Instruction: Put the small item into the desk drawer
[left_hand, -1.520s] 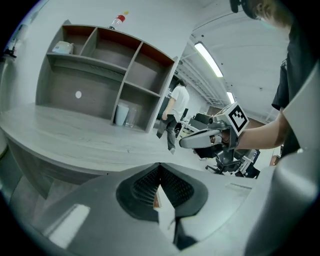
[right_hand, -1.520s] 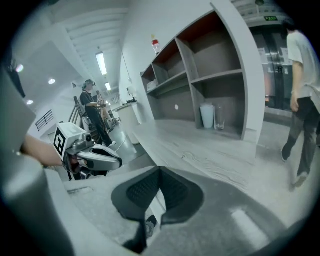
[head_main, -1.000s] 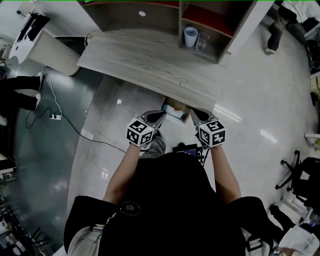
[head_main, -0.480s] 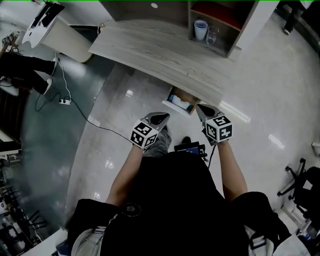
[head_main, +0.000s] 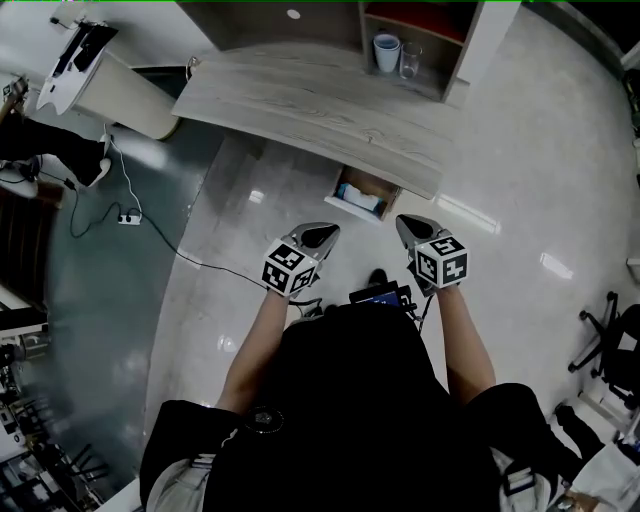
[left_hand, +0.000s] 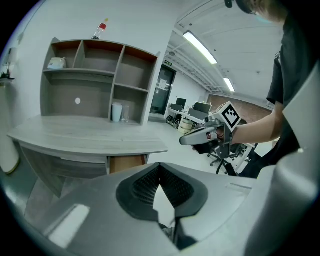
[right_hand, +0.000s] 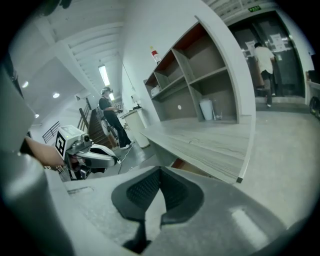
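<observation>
Two grippers: you held the left gripper (head_main: 323, 235) and right gripper (head_main: 408, 229) side by side, apart.
Fingers (left_hand: 144, 186): clenched on both, nothing between them.
Small item (head_main: 358, 198): lay pale in the open drawer (head_main: 378, 184), ahead of your fingers.
Drawer: stood open under the bench (head_main: 300, 105).

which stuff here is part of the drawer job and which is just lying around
Job: desk, open drawer, pale item inside, left gripper, right gripper.
Lying about: cup, glass on the shelf, power strip on the floor.

White cup (head_main: 386, 52) beside glass (head_main: 410, 60)
</observation>
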